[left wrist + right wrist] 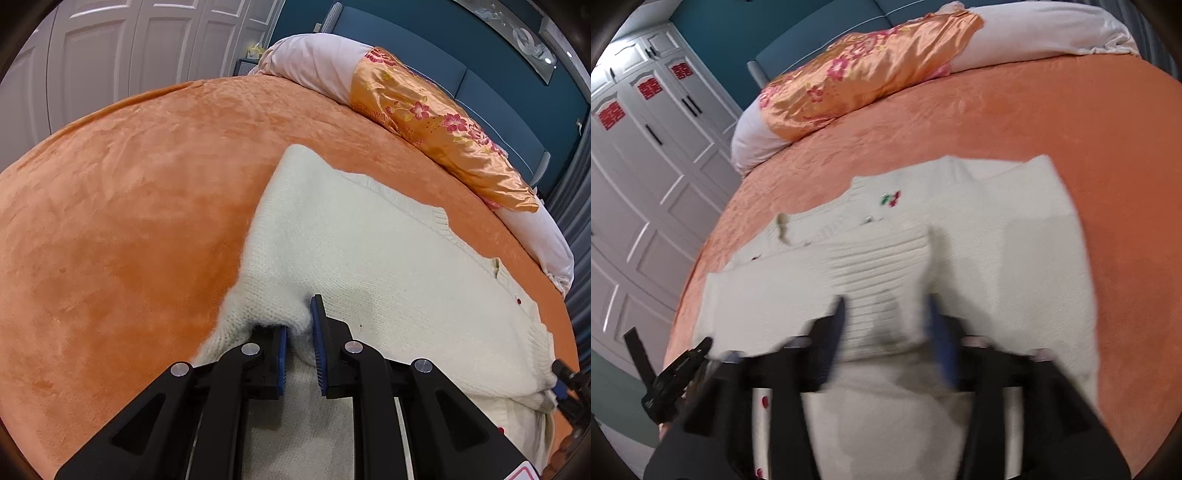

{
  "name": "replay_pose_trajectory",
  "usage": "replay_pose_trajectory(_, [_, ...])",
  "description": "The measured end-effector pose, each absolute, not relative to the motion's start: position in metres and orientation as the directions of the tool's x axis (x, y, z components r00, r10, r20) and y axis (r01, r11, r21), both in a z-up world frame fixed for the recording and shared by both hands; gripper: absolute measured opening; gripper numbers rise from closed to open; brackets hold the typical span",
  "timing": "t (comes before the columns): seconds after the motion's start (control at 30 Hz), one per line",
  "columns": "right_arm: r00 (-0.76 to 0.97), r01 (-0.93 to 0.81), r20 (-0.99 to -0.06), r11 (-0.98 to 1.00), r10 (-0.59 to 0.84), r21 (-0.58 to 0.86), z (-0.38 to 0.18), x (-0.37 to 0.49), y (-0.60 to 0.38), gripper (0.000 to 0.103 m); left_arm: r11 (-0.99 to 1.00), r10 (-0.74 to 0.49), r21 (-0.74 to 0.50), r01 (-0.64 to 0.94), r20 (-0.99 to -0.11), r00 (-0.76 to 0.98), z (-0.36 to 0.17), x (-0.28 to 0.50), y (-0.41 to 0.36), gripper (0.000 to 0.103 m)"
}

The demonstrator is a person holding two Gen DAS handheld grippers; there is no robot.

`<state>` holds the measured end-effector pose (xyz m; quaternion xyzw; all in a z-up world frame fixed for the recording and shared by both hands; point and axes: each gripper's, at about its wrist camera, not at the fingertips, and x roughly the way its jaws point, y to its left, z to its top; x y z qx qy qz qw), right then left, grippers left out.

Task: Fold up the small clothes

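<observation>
A cream knitted sweater (388, 251) lies on the orange bedspread (129, 221). My left gripper (299, 317) stands at its near left edge, jaws slightly apart with a fold of knit between the blue pads (318, 343). In the right wrist view the sweater (1015, 240) shows small red and green embroidery (891, 198). My right gripper (886, 314) is blurred, jaws wide apart over a ribbed band of the sweater (879, 266). Whether the cloth is gripped there is unclear. The right gripper's tip shows in the left wrist view (561, 380).
A rolled duvet with an orange floral cover (436, 122) lies along the bed's far side, in front of a blue headboard (480, 85). White wardrobe doors (646, 166) stand beyond the bed's edge. The left gripper shows at the lower left in the right wrist view (676, 373).
</observation>
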<state>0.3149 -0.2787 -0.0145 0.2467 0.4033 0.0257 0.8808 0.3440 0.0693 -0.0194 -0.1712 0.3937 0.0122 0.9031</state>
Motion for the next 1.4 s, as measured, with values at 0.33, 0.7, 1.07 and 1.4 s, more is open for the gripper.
replay_pose_trajectory(0.33, [0.796, 0.152, -0.589, 0.894, 0.142, 0.422, 0.014, 0.285, -0.279, 0.009, 0.944, -0.107, -0.291, -0.156, -0.716, 0.69, -0.019, 0.342, 0.07, 0.015])
replay_pose_trajectory(0.7, [0.742, 0.204, -0.655, 0.883, 0.143, 0.423, -0.033, 0.301, -0.283, 0.008, 0.975, 0.038, -0.12, -0.187, -0.741, 0.67, -0.015, 0.342, 0.05, 0.018])
replay_pose_trajectory(1.07, [0.785, 0.166, -0.589, 0.852, 0.191, 0.497, -0.024, 0.279, -0.296, 0.009, 0.969, 0.203, 0.051, -0.243, -0.727, 0.656, -0.009, 0.34, 0.033, 0.019])
replay_pose_trajectory(1.4, [0.729, 0.185, -0.623, 0.794, 0.284, 0.579, -0.031, 0.271, -0.316, 0.013, 0.968, 0.163, -0.013, -0.25, -0.727, 0.667, -0.017, 0.337, 0.042, 0.02])
